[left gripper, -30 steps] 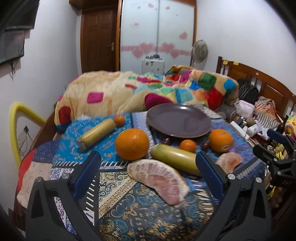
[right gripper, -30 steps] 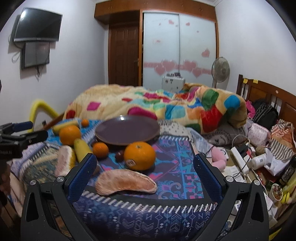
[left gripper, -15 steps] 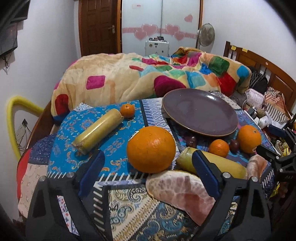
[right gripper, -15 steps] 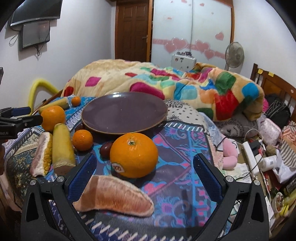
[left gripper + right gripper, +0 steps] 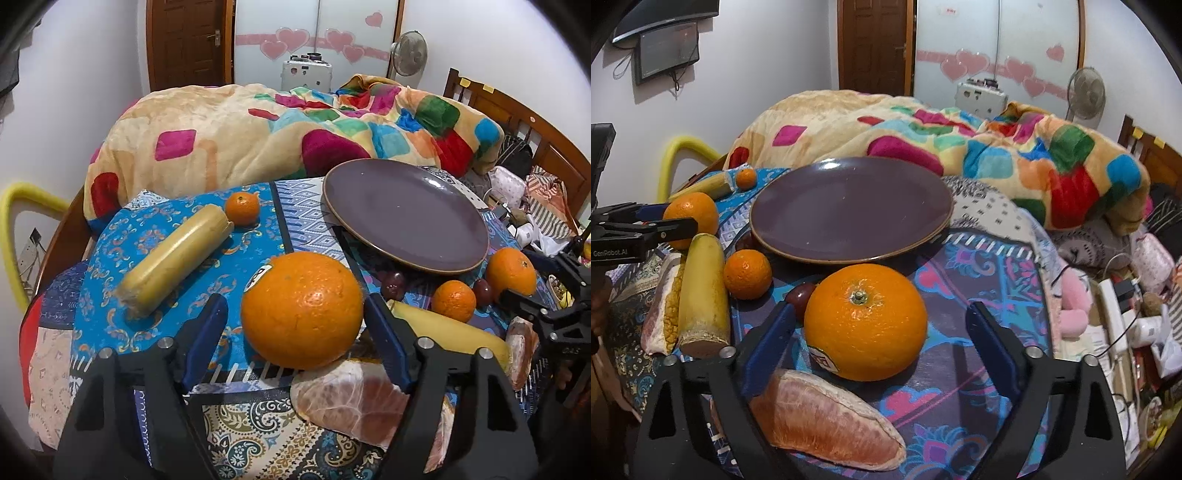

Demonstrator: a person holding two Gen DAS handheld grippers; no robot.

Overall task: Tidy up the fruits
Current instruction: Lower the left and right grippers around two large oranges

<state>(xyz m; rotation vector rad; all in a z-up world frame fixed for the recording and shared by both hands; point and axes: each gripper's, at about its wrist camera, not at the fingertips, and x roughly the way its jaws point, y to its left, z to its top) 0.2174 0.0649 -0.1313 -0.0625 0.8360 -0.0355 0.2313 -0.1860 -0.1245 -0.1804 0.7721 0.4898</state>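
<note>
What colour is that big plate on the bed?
The plate is a dark, purplish brown with a slightly lighter brown rim. The right wrist view shows it best.

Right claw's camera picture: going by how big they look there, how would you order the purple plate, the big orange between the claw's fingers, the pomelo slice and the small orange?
1. Purple plate, widest.
2. Big orange and pomelo slice: similar, both very near the lens, so unranked.
3. Small orange, clearly smallest.

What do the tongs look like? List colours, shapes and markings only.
Both left tongs and right tongs have matte black angular frames, flat blue finger pads and silver screws. White "GenRobot.AI" lettering marks the left one's side. No cables or sleeves show.
</note>
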